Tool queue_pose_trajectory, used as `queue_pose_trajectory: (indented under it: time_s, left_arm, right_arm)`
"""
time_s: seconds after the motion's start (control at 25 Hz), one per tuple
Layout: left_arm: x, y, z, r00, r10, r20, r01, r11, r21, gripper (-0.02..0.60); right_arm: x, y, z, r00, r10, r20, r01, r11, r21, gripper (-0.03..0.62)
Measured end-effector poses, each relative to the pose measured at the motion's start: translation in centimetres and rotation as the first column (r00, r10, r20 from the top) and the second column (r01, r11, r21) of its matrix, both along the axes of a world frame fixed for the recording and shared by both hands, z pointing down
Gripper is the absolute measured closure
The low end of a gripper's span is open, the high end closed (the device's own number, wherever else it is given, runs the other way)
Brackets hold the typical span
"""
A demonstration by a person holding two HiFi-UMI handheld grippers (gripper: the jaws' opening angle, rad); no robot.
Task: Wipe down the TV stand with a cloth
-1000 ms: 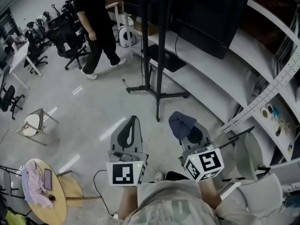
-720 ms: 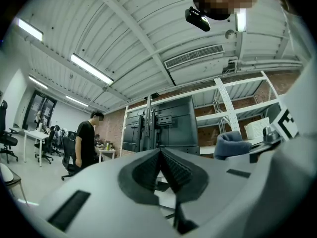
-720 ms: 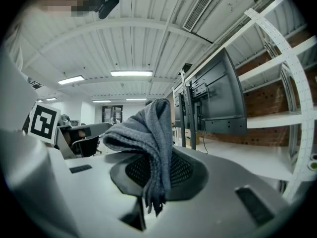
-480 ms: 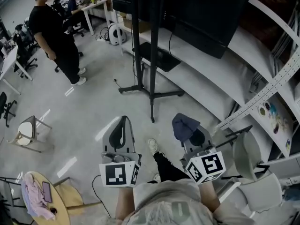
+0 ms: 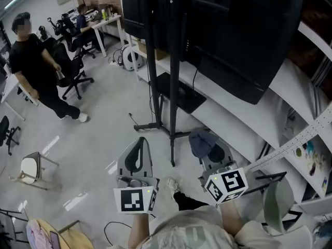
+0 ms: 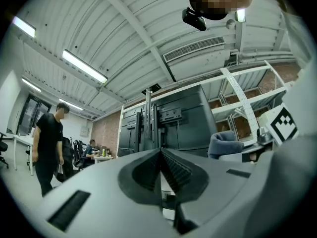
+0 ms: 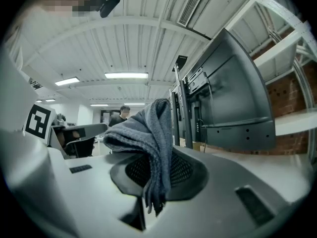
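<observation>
A grey-blue cloth (image 5: 202, 142) (image 7: 148, 138) hangs bunched from my right gripper (image 5: 207, 145) (image 7: 154, 182), whose jaws are shut on it. My left gripper (image 5: 136, 148) (image 6: 160, 172) is shut with nothing in it, its ribbed pads pressed together. Both grippers are held up in front of the person's chest, pointing towards the black TV stand (image 5: 165, 71). The stand's posts and black base (image 5: 166, 129) rise from the floor just ahead. A large black screen (image 5: 233, 30) (image 7: 233, 103) hangs on it. The stand (image 6: 148, 123) also shows beyond the left jaws.
A white curved counter (image 5: 228, 113) runs behind the stand, with white shelving (image 5: 306, 134) at the right. A person in black (image 5: 36, 77) stands at the far left beside office chairs (image 5: 72, 66) and desks (image 5: 106, 25). A small stool (image 5: 32, 167) stands on the grey floor.
The view has advanced towards the TV stand, which now looms larger. Both grippers keep their pose, cloth still held. The person in black has walked away to the left.
</observation>
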State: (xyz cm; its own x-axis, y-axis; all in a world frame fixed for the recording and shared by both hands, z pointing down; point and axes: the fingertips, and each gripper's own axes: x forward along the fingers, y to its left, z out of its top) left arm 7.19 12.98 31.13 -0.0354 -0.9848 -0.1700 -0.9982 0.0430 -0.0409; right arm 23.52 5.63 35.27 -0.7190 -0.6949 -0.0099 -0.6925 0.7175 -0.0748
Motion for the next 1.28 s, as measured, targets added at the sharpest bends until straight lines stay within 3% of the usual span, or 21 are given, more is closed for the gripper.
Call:
queue_pose_trajectory:
  time_s: [0.4,0.68,1.08,1.2,1.28]
  left_arm:
    - [-6.3,-13.4,-3.2,0.999,-0.037,0.035,0.036,0.999,0.026,0.568]
    - [-8.6,-17.9,-4.9,0.996,-0.057,0.066,0.056,0.998,0.019,0.568]
    - [-10.9,-22.7,-6.1,0.997,0.044,0.056,-0.046,0.998,0.043,0.568]
    - [-11.8,-23.6,-6.0,0.997,0.06,0.054,-0.062,0.997,0.039,0.568]
    - [-12.2,-24.2,-6.2,0.996,0.071,0.058,-0.074,0.997,0.037,0.568]
  right_arm:
    - [-6.9,-14.7,-4.1,0.998,-0.056,0.002,0.056,0.995,0.087,0.536]
    - [-9.4,-18.5,-6.9,0.998,-0.023,0.065,0.015,0.992,0.123,0.536]
    - [-12.1,-21.9,-7.6,0.995,0.058,0.084,-0.068,0.989,0.129,0.536]
    - [-13.0,-22.6,-8.9,0.996,0.074,0.04,-0.08,0.976,0.201,0.536]
    - [-13.8,-23.2,-11.7,0.995,0.099,-0.024,-0.086,0.945,0.315,0.536]
